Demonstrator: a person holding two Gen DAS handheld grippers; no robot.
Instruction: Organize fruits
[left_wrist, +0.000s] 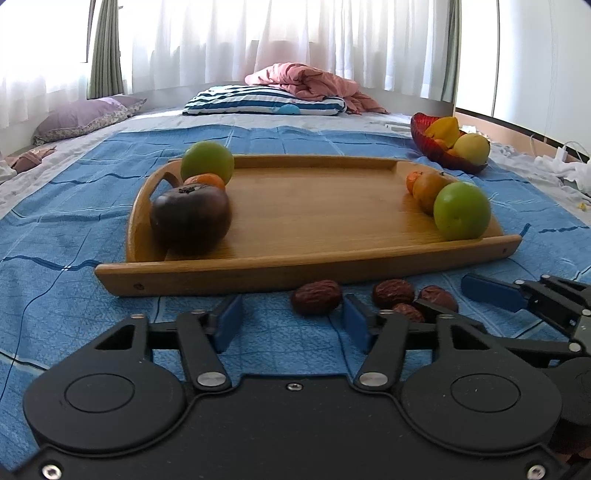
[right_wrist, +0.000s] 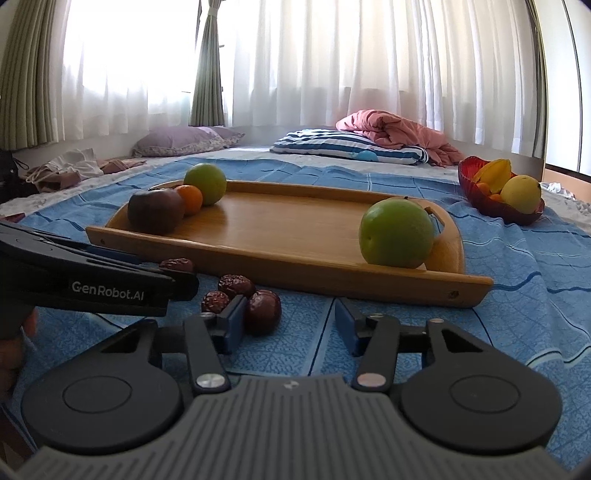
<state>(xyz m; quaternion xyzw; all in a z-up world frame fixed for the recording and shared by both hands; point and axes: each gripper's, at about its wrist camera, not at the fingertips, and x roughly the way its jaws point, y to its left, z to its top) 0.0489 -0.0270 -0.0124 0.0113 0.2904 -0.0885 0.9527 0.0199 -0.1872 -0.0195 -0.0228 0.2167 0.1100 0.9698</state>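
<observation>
A wooden tray (left_wrist: 314, 254) (right_wrist: 295, 258) lies on the blue bedsheet. At its left end sit a dark purple fruit (left_wrist: 190, 218) (right_wrist: 155, 210), a small orange (left_wrist: 205, 181) (right_wrist: 190, 199) and a green fruit (left_wrist: 207, 162) (right_wrist: 205, 183). At its right end sit a green fruit (left_wrist: 461, 210) (right_wrist: 397, 232) and oranges (left_wrist: 428, 190). Several red dates (left_wrist: 316, 297) (right_wrist: 263, 310) lie on the sheet before the tray. My left gripper (left_wrist: 291, 325) is open and empty, a date just ahead of it. My right gripper (right_wrist: 291, 325) (left_wrist: 491, 291) is open and empty, its left finger touching the dates.
A red bowl (left_wrist: 436, 147) (right_wrist: 491, 205) with yellow and orange fruit stands at the back right. Pillows (left_wrist: 258, 99) and a pink blanket (left_wrist: 314, 83) lie farther back by the curtains. Clothes and cables lie at the bed's sides.
</observation>
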